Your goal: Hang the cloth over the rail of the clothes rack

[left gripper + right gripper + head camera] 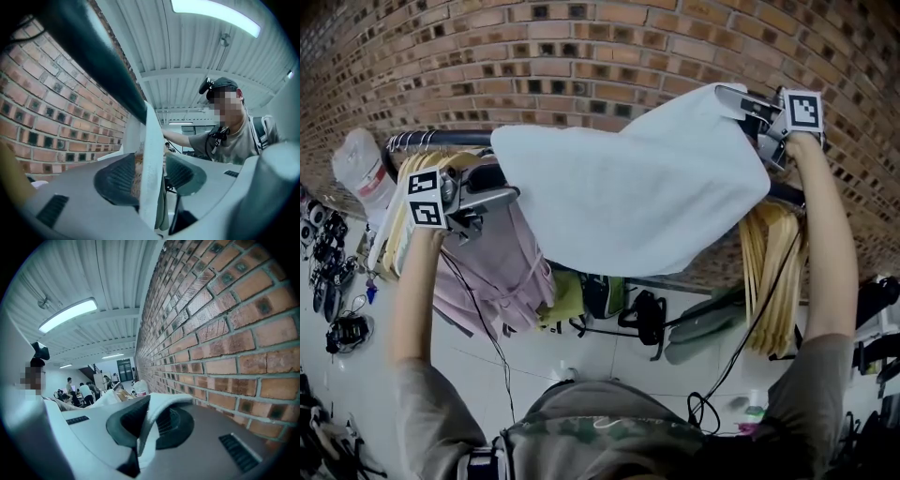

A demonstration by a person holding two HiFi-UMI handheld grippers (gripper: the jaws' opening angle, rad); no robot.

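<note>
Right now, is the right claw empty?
No, the right claw is shut on a fold of the cloth.

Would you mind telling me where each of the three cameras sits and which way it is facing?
Head view: on the person's head, looking steeply down at the cloth by the rail; both forearms, left gripper and right gripper show.
Left gripper view: on the left gripper, looking along its parted jaws, cloth edge between them, toward the person's torso.
Right gripper view: on the right gripper, looking along the brick wall; jaws shut on the cloth.
Shared: all three show the cloth.
</note>
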